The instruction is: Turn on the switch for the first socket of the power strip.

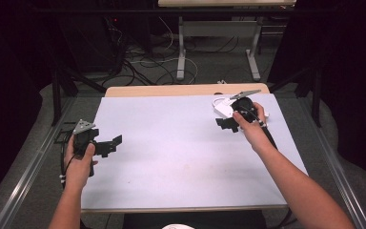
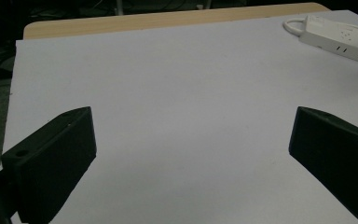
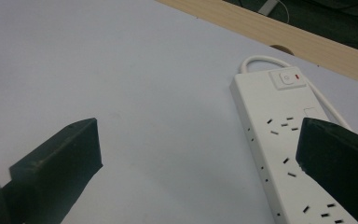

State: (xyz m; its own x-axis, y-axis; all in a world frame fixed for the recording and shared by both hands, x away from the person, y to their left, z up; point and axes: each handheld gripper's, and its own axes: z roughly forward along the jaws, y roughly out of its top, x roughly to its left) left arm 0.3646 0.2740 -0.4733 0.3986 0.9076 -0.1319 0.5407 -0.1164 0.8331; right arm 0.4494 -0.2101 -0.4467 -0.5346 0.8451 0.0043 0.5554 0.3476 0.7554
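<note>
A white power strip (image 1: 221, 109) lies at the far right of the white sheet (image 1: 181, 143), its cord looped at the far end. In the right gripper view the power strip (image 3: 279, 135) shows a switch with a red mark and several sockets. My right gripper (image 1: 224, 125) hovers just in front of the strip, and in its own view the right gripper (image 3: 199, 140) is open, its right jaw over the strip's body. My left gripper (image 1: 113, 146) is held at the sheet's left side. Seen in its own view, the left gripper (image 2: 193, 128) is open over bare sheet, far from the power strip (image 2: 340, 39).
The sheet covers a wooden tabletop (image 1: 171, 90) whose bare edge shows at the back. Beyond it are floor cables (image 1: 147, 67) and the legs of another table (image 1: 181, 52). Metal rails (image 1: 33, 162) run along both sides of the table.
</note>
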